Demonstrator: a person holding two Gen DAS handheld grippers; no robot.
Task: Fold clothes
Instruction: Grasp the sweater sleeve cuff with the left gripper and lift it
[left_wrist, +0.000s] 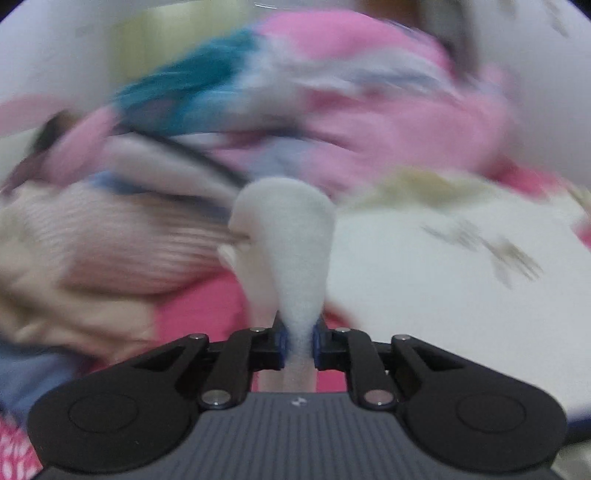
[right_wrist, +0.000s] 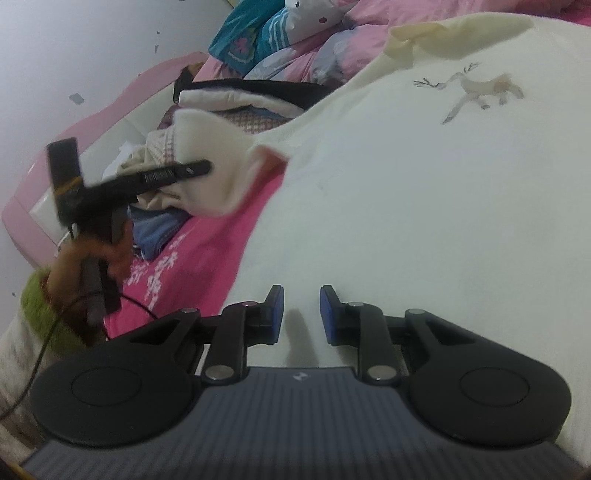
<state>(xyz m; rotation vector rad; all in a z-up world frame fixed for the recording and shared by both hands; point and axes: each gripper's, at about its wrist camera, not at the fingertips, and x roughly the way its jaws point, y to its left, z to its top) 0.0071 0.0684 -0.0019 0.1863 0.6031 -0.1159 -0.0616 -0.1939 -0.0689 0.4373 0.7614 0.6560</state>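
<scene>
The right gripper (right_wrist: 301, 314) is sitting nearest, low over a white garment (right_wrist: 424, 221) spread across the bed; its blue pads (right_wrist: 277, 306) are standing a narrow way apart with only the cloth's surface showing in the gap, nothing pinched between them. Just past it, the garment is lying mostly flat, a pale deer print (right_wrist: 476, 88) showing toward its far side and a folded-over cream edge (right_wrist: 458, 37) at the top. To the left of the garment a bright pink sheet (right_wrist: 207, 251) with white print is showing underneath.

Farther left, a hand (right_wrist: 88, 266) with a green fuzzy cuff (right_wrist: 40, 310) is gripping the left gripper (left_wrist: 298, 338), whose jaws are pinching a lifted corner of the same white garment (left_wrist: 291, 236); in the left wrist view the cloth is rising as a fuzzy white cone clamped tight between the blue pads (left_wrist: 282, 341). That view is heavily blurred.

Beyond the lifted corner a pile of clothes (right_wrist: 207, 122) is lying: beige knit, blue fabric, white and black pieces. Behind it a pink quilt (right_wrist: 325, 48) and a teal cloth (right_wrist: 251, 33) are heaped at the far end, with the pink bed frame (right_wrist: 110, 114) running along a pale wall (right_wrist: 92, 44).
</scene>
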